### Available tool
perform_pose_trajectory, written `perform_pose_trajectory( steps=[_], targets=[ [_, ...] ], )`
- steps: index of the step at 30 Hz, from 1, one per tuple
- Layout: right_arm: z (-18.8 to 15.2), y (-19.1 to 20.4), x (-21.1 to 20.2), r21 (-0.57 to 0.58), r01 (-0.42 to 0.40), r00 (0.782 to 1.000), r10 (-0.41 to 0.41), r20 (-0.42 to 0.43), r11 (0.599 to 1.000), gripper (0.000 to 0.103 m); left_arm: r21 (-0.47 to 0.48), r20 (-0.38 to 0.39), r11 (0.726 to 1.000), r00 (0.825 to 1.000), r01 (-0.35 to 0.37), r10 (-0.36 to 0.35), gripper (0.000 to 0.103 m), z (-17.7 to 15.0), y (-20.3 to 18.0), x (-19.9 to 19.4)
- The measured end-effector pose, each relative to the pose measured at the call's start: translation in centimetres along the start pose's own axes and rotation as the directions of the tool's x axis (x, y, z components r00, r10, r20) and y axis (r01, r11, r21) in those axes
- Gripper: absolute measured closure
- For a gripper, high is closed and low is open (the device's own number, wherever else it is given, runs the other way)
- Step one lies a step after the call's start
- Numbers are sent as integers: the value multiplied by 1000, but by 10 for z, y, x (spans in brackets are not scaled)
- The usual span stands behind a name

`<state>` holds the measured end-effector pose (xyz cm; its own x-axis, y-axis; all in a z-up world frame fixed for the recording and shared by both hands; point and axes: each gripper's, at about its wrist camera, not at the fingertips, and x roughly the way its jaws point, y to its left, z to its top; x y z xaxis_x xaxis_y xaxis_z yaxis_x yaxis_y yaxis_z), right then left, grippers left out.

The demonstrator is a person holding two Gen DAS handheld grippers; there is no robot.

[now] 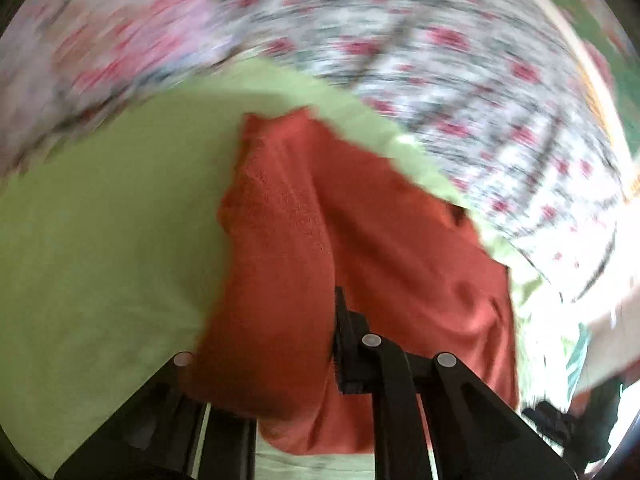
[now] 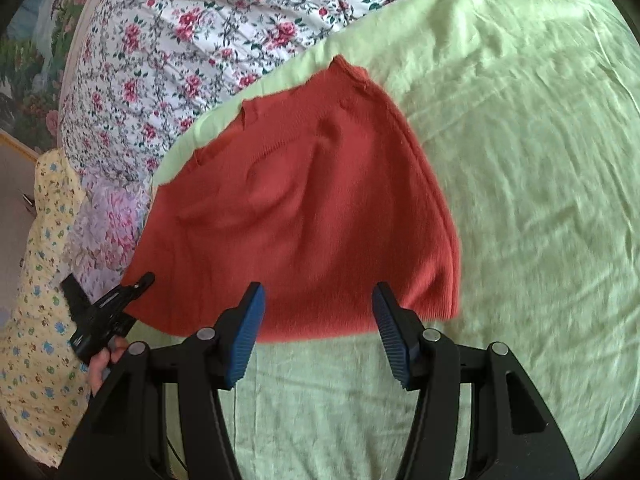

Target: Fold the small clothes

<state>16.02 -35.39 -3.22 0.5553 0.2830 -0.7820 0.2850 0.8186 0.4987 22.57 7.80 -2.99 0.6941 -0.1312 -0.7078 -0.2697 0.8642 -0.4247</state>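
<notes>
An orange-red knit garment (image 2: 304, 220) lies folded on a light green sheet (image 2: 520, 200). My right gripper (image 2: 318, 300) is open, its blue pads (image 2: 248, 336) just over the garment's near hem, holding nothing. My left gripper (image 2: 136, 284) shows in the right wrist view at the garment's left edge, shut on the cloth. In the blurred left wrist view the garment (image 1: 360, 260) drapes over and hides the left finger, and only the right black finger (image 1: 348, 344) shows against it.
A white quilt with red flowers (image 2: 180, 60) lies beyond the green sheet (image 1: 100, 240). A yellow patterned sleeve and hand (image 2: 40, 280) hold the left gripper. The sheet stretches wide to the right.
</notes>
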Motion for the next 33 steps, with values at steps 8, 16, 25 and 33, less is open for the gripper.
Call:
perform_pose_trajectory(
  steps=[8, 16, 25, 33],
  targets=[
    [57, -11, 18, 13, -78, 997, 78, -2, 997, 46, 293, -94, 941, 985, 167, -146, 91, -30, -119, 21],
    [95, -1, 75, 85, -217, 965, 227, -129, 972, 44, 465, -170, 878, 985, 110, -33, 91, -83, -162, 67],
    [125, 41, 144, 64, -291, 928, 298, -223, 954, 30, 584, -131, 810, 991, 46, 38, 90, -91, -173, 66],
    [140, 81, 135, -152, -273, 947, 239, -213, 950, 89, 671, -84, 739, 996, 63, -8, 90, -85, -200, 33]
  ],
)
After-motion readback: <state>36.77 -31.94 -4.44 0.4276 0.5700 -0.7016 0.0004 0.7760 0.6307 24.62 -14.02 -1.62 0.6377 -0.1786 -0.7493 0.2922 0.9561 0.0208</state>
